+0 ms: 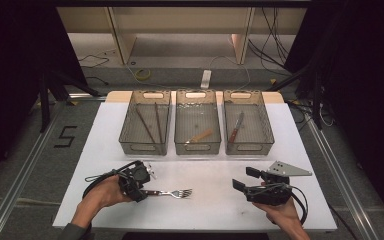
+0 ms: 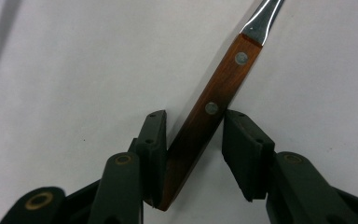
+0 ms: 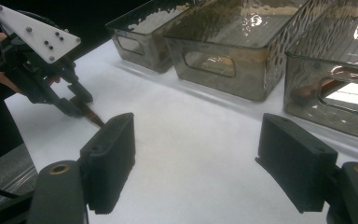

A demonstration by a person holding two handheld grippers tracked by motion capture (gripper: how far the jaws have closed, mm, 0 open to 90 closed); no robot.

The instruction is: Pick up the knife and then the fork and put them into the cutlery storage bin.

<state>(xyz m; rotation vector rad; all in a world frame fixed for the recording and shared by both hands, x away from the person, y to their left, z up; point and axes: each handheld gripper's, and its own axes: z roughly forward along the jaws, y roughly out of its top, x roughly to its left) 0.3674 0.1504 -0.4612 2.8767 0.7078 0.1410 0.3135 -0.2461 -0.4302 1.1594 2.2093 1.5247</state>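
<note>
A fork (image 1: 172, 192) with a brown wooden handle and metal tines lies on the white table top (image 1: 205, 200) at the front left, tines pointing right. My left gripper (image 1: 142, 192) is shut on the fork's handle. In the left gripper view the riveted handle (image 2: 223, 79) runs slantwise between the two pads of the left gripper (image 2: 193, 119), touching both. My right gripper (image 1: 244, 178) rests at the front right, open with nothing between its fingers. In the right gripper view the right gripper (image 3: 198, 135) faces the left gripper (image 3: 77, 102) across the table.
Three clear smoky bins stand in a row at the back of the table. The left bin (image 1: 145, 147) holds two dark chopsticks (image 1: 150, 122), the middle bin (image 1: 197, 148) a wooden-handled item (image 1: 201, 135), the right bin (image 1: 250, 147) a knife (image 1: 236, 127).
</note>
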